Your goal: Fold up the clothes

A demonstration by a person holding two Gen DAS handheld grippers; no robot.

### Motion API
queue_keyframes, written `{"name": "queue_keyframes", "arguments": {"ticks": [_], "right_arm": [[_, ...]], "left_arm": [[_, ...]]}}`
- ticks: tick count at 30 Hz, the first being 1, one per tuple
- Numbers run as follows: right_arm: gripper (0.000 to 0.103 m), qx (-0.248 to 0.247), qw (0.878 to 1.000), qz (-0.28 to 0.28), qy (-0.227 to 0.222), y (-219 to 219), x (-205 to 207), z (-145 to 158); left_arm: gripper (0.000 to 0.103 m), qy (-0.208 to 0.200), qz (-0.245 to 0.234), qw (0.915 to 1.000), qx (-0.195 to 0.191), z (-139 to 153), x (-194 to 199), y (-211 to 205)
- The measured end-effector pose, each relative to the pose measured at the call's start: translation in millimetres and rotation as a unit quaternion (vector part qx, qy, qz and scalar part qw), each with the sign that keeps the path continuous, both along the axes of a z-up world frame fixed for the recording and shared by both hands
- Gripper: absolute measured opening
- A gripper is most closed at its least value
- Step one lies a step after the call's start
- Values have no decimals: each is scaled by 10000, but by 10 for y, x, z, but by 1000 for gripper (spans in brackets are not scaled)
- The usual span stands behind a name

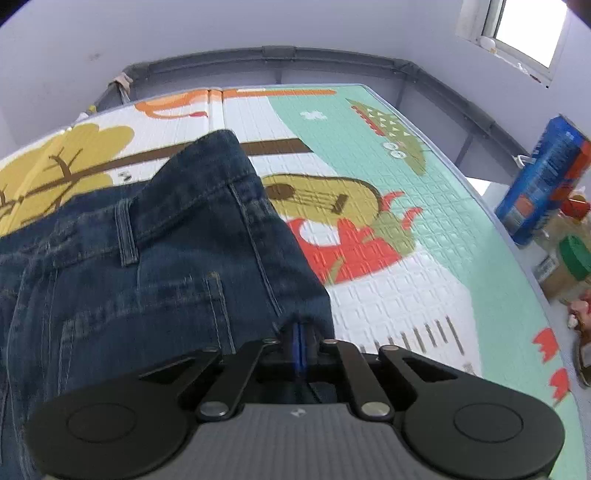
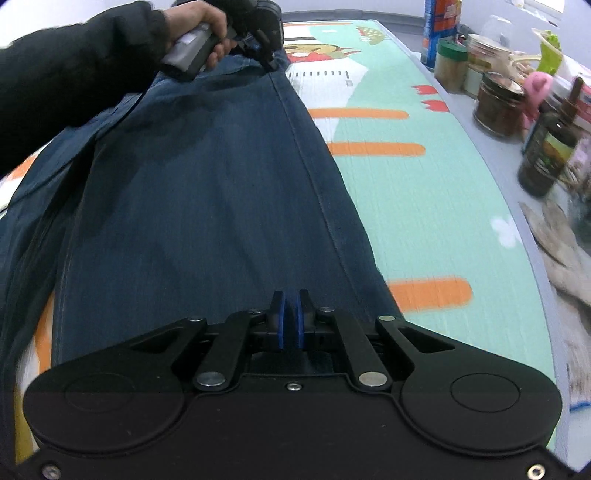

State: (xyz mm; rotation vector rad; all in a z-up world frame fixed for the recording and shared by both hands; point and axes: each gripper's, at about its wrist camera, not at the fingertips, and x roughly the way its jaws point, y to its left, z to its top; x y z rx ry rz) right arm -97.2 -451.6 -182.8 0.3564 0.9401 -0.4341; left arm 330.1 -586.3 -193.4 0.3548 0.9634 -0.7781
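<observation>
Lying lengthwise on the patterned mat, the dark blue jeans stretch from the right gripper up to the left gripper at the far end. In the right wrist view the denim reads smooth and flat, a stitched side seam running straight ahead of the fingers, with looser folds bunched off to the left. From the left wrist view the waistband end shows a belt loop, a pocket with pale stitching and a raised corner ahead of the left gripper.

Both grippers have their blue pads drawn nearly together. The left one pinches the jeans' edge at the seam; the right one sits at the leg's near end with fabric at its pads, though whether cloth is actually caught there cannot be told.

Beyond the denim, the mat is mint green and white with orange bars, a tree, a guitar and a crocodile. To the right of the grippers stand jars, a dark bottle and a blue canister. Pale walls and a bright window lie ahead.
</observation>
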Motion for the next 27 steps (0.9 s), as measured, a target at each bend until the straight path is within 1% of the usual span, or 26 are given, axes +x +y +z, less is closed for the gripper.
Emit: {"name": "queue_keyframes", "arguments": {"ticks": [2,6,11,14,16,18,20,22,24,27], "right_arm": [[5,17,10000,4,1,38,-177,12],[5,136,9999,5,-7,97,-531,37],[5,213,9997,-44,-76,174,-908,70],[5,218,9997,2,77,235,-1084,71],[5,173,9998,-28,131,270,-1236,103],[5,155,9996,-85,212,309,-1383,135],[5,261,9991,-191,262,313,-1499,165],[5,330,9986,-294,291,320,-1570,198],[8,342,9983,-377,265,338,-1619,244],[8,250,9990,-367,105,365,-1642,373]], "left_arm": [[3,-93,-37,9999,-13,-3,22,-46],[3,-421,-79,9991,16,0,-10,-115],[3,-398,-48,9992,24,10,-23,-126],[4,-402,15,9992,7,75,-22,-79],[8,-483,116,9988,30,144,-14,-28],[8,-507,204,9985,48,220,11,44],[8,-472,262,9985,-16,311,34,133],[9,-536,318,9980,-58,432,39,227],[9,-599,317,9977,-88,565,25,322],[10,-717,322,9969,-88,779,-20,477]]}}
